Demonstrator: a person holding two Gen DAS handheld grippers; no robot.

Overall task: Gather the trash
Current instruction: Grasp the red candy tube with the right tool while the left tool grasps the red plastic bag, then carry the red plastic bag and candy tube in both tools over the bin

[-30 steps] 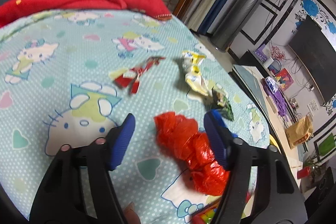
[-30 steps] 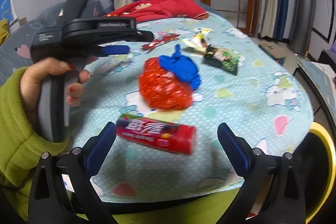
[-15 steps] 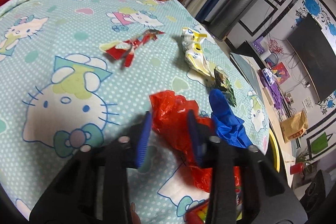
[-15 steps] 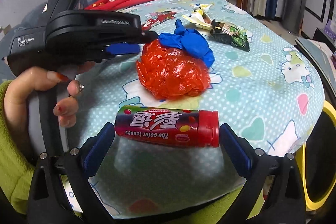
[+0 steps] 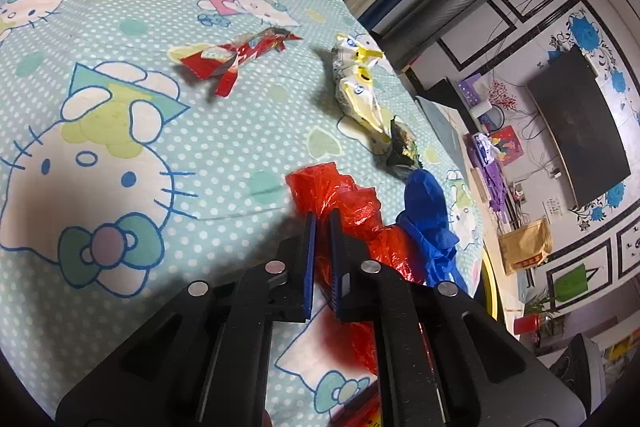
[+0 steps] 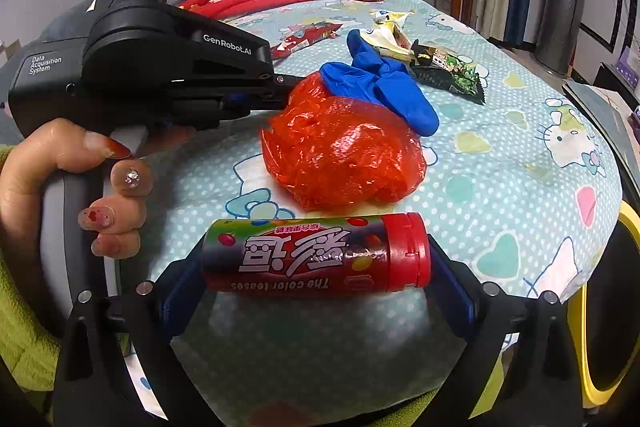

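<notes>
red plastic bag (image 5: 352,203) pinched in left tongs (image 5: 322,217); candy tube (image 6: 316,257) between right tongs (image 6: 316,267).

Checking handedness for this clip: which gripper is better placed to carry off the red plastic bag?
Left. The left gripper is shut on the red plastic bag; the right gripper brackets the candy tube.

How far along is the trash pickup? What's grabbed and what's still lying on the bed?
Nothing looks binned yet. In hand: the left tongs have just closed on the red plastic bag; the right tongs straddle the candy tube, contact unclear. Left on the sheet: blue glove, red wrapper, yellow wrapper, green packet.
</notes>
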